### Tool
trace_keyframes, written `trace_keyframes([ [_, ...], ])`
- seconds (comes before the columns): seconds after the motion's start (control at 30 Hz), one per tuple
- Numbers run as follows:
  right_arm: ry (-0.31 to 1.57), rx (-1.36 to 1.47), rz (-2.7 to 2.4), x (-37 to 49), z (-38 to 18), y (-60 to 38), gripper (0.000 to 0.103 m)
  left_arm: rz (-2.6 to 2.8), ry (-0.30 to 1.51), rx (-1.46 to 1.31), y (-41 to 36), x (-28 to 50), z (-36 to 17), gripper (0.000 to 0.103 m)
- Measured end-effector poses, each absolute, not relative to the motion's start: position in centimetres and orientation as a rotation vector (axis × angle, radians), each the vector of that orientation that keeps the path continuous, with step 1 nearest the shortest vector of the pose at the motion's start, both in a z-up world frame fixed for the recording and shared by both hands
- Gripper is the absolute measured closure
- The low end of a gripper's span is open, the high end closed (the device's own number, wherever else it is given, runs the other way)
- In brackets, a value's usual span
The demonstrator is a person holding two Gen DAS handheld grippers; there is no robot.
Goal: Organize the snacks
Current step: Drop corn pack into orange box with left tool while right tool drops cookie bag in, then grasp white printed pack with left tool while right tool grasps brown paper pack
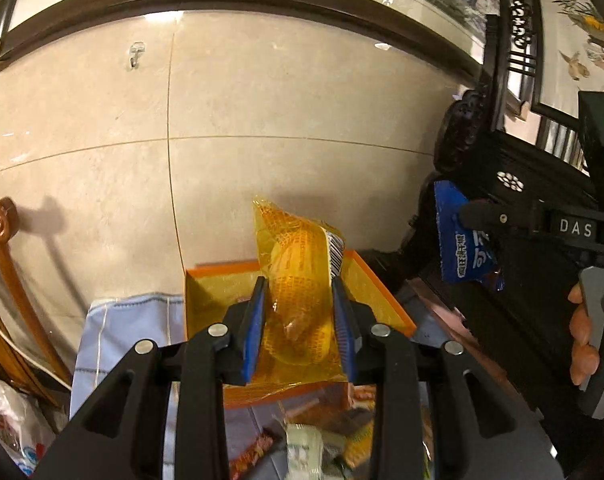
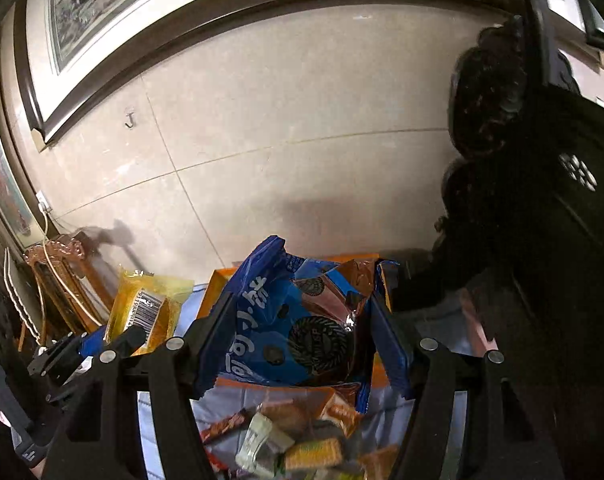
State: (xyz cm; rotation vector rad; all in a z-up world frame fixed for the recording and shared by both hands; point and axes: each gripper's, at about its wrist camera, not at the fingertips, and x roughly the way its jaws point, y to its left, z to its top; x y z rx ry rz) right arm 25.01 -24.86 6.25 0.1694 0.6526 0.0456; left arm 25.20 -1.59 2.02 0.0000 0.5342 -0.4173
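My left gripper (image 1: 299,328) pinches the soft yellow packet (image 1: 297,280) mid-body, my right gripper (image 2: 302,328) clamps the light, crinkly blue bag (image 2: 285,328) across its middle.

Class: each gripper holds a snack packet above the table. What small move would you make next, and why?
Probably carry the left gripper forward and lower its clear yellow cake packet over the open orange cardboard box. The packet is clamped and lifted, the box lies just beyond it, and the right gripper already holds the blue cookie packet alongside.
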Motion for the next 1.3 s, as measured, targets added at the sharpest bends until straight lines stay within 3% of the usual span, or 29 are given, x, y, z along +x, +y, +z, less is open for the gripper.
trace_keyframes([
  [0.13,0.669,0.162,0.086,28.9,5.6,-24.7,0.032,-0.386,0.536,0.005,-2.6,29.2,1.8,0.072],
  [0.17,0.699,0.144,0.102,30.3,4.7,-24.7,0.028,-0.38,0.542,0.004,-2.9,30.3,1.4,0.057],
  [0.2,0.722,0.124,0.085,31.3,3.8,-24.7,0.02,-0.362,0.568,-0.002,-3.1,31.9,0.4,0.022],
  [0.23,0.742,0.107,0.06,32.0,2.9,-25.0,0.018,-0.333,0.577,-0.004,-3.1,32.6,-0.2,0.01],
  [0.27,0.774,0.104,0.045,32.5,1.7,-25.4,0.018,-0.299,0.58,-0.005,-3.0,33.1,-1.0,0.009],
  [0.47,0.875,0.08,-0.032,28.6,-4.9,-27.7,0.018,-0.297,0.679,-0.025,-0.2,30.7,-6.7,0.009],
  [0.73,1.145,-0.11,-0.092,19.2,-18.8,-27.7,0.018,-0.376,0.844,0.031,3.4,17.5,-15.7,0.009],
  [1.0,1.238,-0.134,-0.11,18.2,-22.7,-27.5,0.016,-0.434,0.917,0.16,3.5,8.0,-21.6,0.009],
  [1.17,1.197,-0.059,-0.164,17.6,-23.1,-28.9,0.004,-0.396,0.984,0.183,3.1,7.3,-24.8,0.009],
  [1.23,1.214,0.027,-0.162,17.5,-23.5,-30.0,0.004,-0.406,1.017,0.156,3.2,7.0,-25.7,0.011],
  [1.3,1.245,0.164,-0.143,17.3,-24.1,-31.6,0.003,-0.388,1.027,0.181,3.2,6.4,-26.5,0.023],
])
